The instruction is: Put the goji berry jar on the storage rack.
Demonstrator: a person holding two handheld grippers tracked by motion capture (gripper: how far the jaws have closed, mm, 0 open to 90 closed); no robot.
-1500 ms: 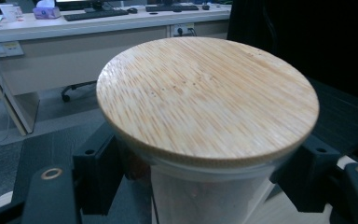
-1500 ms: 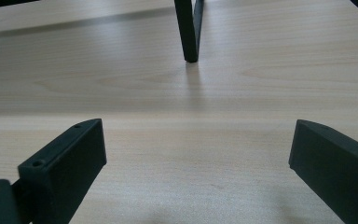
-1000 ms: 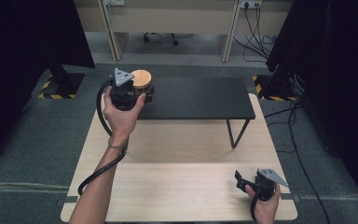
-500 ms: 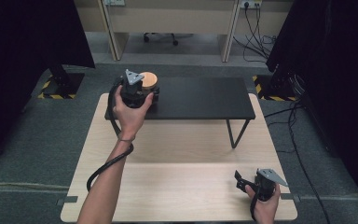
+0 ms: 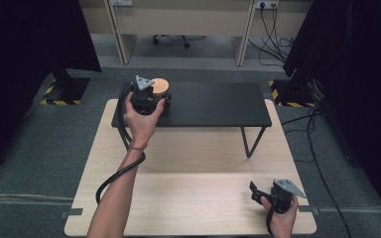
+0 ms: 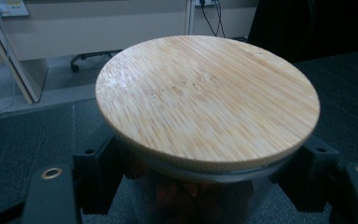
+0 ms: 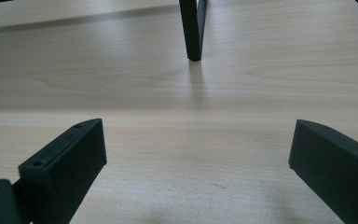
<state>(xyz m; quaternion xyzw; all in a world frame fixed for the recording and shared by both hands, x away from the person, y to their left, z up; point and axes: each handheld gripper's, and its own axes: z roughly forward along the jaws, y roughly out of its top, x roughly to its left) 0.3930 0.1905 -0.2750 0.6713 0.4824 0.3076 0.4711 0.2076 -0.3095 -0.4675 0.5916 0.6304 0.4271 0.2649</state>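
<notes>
Left gripper (image 5: 151, 96) at the back-left corner of the black shelf (image 5: 213, 104), moved right along that edge versus a second ago, when it sat nearer the shelf's left end. Jaws now flanking a glass jar (image 6: 200, 196) with round bamboo lid (image 6: 207, 100); in the left gripper view both jaws tight against the glass just below the lid rim, so read as pinching the jar, not merely bracketing it. Reddish contents visible through the glass, kind unclear. Jar upright, on or just above the shelf top near its back edge; contact with the shelf hidden by hand and gripper in the high view. Lid (image 5: 159, 87) peeking out orange beyond the gripper there.

Right gripper (image 5: 270, 196) parked at the near-right corner of the light wooden table (image 5: 188, 163), same spot as before, jaws spread wide over bare tabletop, nothing between them. Shelf leg (image 7: 192, 30) ahead of it, well apart.

Meaning of the shift: approach done, grasp looks established, lift or carry of the jar likely next. Risk: smooth glass, grip high under the lid, possible tilt or slip on lift. Right gripper idle, free to support.
</notes>
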